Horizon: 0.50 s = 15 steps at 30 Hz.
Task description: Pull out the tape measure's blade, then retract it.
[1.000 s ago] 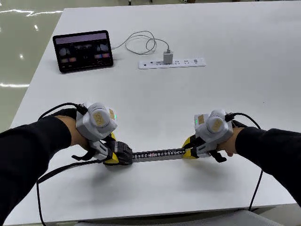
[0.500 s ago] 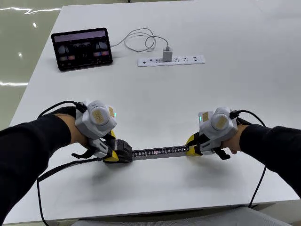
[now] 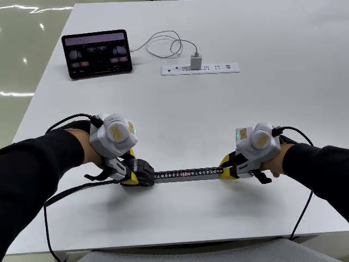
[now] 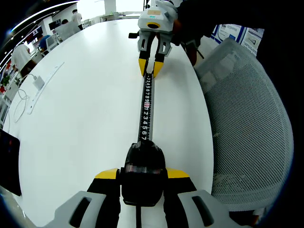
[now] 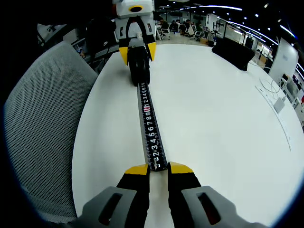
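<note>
Forearms low and level, claws facing each other: left claw (image 3: 131,176) clamped around the tape measure (image 4: 142,173), right claw (image 3: 225,173) pinching the blade (image 3: 185,174) tip, all lying on the tabletop (image 3: 180,109). Blade's slightly longer than a moment ago, right claw gone outward. Near edge close; open room rightward

The surface (image 3: 218,109) is smooth, matt white. The case (image 4: 142,171) is glossy black plastic; the blade (image 5: 151,128) looks like thin metal with a dull printed face. The chair (image 4: 247,118) is coarse grey mesh. The floor (image 3: 22,54) is glossy.
</note>
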Tool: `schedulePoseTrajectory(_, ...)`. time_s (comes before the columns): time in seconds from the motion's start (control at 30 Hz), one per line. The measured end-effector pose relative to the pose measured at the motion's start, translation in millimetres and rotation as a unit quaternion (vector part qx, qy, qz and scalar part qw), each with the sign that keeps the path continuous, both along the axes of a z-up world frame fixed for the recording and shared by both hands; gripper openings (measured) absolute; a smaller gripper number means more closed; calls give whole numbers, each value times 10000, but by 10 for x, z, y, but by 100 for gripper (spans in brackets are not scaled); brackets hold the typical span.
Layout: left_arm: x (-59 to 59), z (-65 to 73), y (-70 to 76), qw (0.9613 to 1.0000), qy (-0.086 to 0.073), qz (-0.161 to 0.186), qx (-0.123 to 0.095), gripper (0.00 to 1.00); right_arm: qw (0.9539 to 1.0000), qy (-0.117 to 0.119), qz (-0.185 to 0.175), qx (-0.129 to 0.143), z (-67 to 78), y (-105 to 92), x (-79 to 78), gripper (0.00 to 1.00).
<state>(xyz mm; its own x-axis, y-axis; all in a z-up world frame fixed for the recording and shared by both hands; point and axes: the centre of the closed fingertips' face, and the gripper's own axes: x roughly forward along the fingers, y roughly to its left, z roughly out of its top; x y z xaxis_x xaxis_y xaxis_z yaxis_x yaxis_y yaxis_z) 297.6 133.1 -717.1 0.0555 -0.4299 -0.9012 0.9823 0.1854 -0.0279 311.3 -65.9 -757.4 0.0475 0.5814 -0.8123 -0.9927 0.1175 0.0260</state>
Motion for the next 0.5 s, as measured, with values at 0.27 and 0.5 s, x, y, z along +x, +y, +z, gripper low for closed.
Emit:
schedulePoseTrajectory(0.27,0,4,-2,10000,22,-10,10,31,10000,-22,-6,-25,2,-55,7,9)
schedulePoseTrajectory(0.5,-2,9,-3,10000,39,4,-8,31,10000,-31,-7,-38,1,-94,14,9)
